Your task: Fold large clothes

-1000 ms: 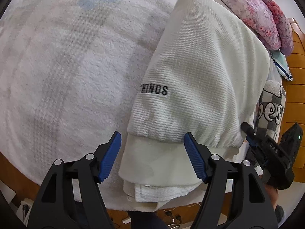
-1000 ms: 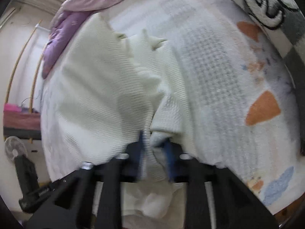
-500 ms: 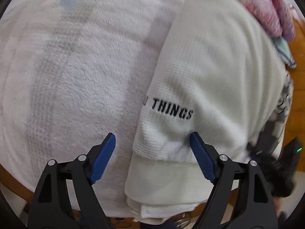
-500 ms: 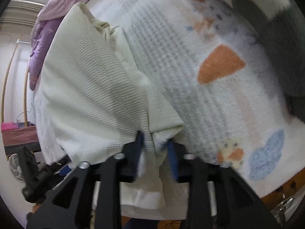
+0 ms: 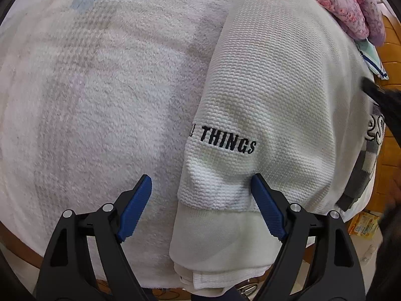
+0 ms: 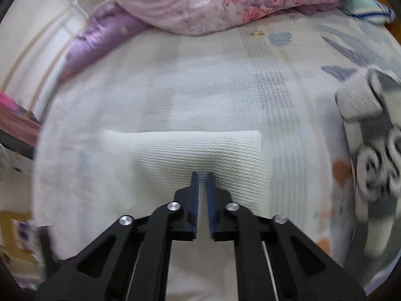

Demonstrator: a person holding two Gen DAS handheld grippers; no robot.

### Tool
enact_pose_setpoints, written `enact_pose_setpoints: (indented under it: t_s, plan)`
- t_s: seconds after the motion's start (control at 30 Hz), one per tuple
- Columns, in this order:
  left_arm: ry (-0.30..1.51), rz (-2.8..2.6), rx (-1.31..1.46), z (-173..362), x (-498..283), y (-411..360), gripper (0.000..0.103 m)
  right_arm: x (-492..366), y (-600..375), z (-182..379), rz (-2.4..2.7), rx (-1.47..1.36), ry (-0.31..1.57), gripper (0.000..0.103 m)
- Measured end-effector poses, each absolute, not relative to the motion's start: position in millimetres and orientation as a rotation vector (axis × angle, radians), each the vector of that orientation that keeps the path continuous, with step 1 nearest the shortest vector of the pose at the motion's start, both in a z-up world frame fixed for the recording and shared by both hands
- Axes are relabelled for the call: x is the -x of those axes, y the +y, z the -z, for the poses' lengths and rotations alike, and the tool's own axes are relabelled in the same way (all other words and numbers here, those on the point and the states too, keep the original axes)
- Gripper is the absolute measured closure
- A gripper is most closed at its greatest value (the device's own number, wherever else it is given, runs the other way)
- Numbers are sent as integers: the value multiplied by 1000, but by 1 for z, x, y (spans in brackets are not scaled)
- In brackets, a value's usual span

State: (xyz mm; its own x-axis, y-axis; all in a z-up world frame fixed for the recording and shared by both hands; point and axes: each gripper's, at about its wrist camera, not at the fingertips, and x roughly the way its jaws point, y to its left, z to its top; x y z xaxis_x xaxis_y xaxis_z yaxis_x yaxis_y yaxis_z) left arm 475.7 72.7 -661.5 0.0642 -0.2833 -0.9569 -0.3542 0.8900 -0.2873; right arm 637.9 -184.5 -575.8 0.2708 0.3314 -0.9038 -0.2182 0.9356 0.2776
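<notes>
The folded white garment point(image 5: 270, 95) is straddled lengthwise by the parted left tongs point(image 5: 200, 208); right tongs point(image 6: 202, 175) are seen closed, empty.

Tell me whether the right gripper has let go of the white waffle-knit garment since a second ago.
Yes. The right gripper released it and pulled back; its jaws are shut and empty above the folded white waffle-knit garment lying on the blanket.

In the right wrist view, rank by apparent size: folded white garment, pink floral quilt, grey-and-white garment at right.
1. Pink floral quilt, though farthest away.
2. Folded white garment.
3. Grey-and-white garment, cut off by the frame edge and blurred, so its rank is unsure.
</notes>
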Motion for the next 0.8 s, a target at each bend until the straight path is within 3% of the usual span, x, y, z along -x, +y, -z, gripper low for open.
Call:
enact_pose_setpoints:
  t_s: [0.1, 0.27, 0.33, 0.4, 0.43, 0.47, 0.63, 0.8]
  plan:
    - [1531, -55, 536, 666, -479, 71, 19, -650, -205, 617, -361, -173, 1330, 103]
    - [1527, -54, 558, 669, -479, 72, 19, -651, -216, 613, -354, -261, 1373, 103]
    - [1505, -39, 601, 664, -478, 80, 20, -645, -233, 602, -375, -398, 1391, 94]
    - [1453, -6, 648, 654, -474, 92, 20, -630, -251, 587, -374, -488, 1383, 64]
    - [1427, 17, 669, 649, -474, 97, 20, -619, -261, 580, -362, -524, 1378, 31]
    - [1409, 28, 682, 646, -474, 100, 20, -606, -272, 577, -350, -545, 1376, 18]
    - [1338, 38, 835, 644, -480, 122, 20, -544, -295, 611, -333, -629, 1504, 19]
    - [1377, 51, 903, 663, -492, 116, 20, -508, -306, 651, -292, -775, 1557, 19]
